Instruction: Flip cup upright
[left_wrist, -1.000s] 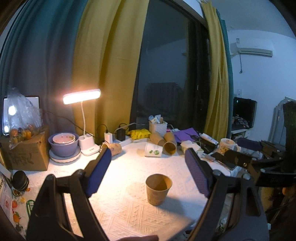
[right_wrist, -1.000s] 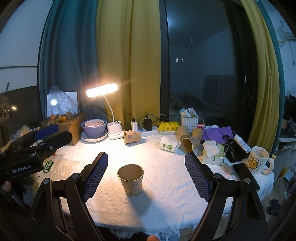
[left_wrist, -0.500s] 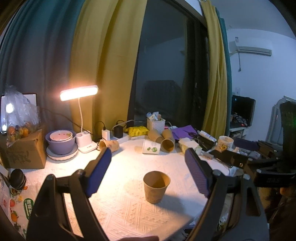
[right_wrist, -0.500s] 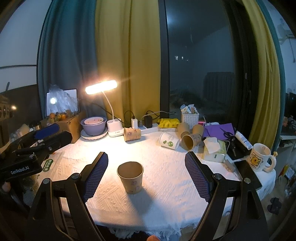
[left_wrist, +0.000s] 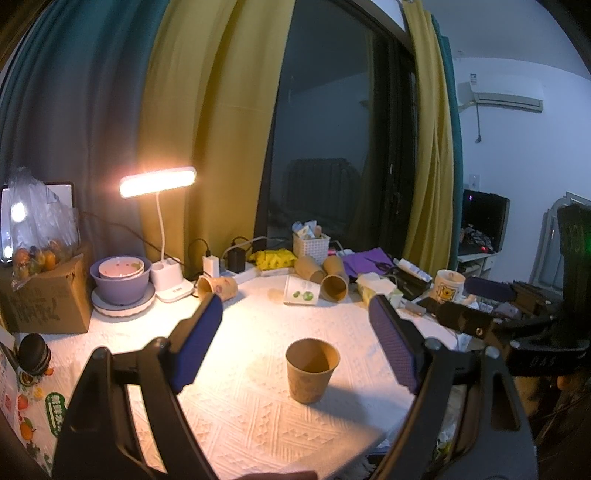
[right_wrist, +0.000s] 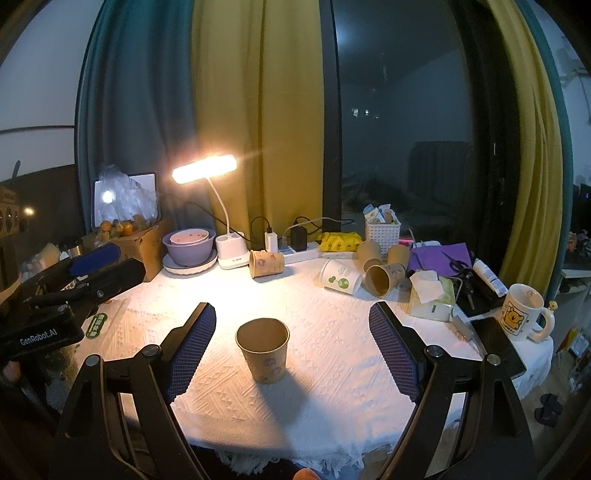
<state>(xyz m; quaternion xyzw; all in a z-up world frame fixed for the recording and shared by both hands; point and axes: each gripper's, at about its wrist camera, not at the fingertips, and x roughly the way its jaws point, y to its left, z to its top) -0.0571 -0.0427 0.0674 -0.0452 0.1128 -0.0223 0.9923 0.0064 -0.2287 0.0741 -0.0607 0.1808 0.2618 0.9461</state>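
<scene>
Fingers: ours on both the left gripper (left_wrist: 295, 339) and right gripper (right_wrist: 291, 345) are spread wide, holding nothing.
Cup: the paper cup (right_wrist: 263, 350) stands upright on the table (right_wrist: 332, 369) between them.
Change: we have drawn back slightly; we judge the flip done.
Count: one upright cup; four others lying beyond, toward the lamp (right_wrist: 204, 168).

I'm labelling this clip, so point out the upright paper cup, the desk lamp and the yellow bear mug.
upright paper cup (right_wrist: 266, 363), right wrist view, on its front wall.
desk lamp (right_wrist: 204, 168), right wrist view, on its lit head.
yellow bear mug (right_wrist: 519, 314), right wrist view, on its printed side.
</scene>
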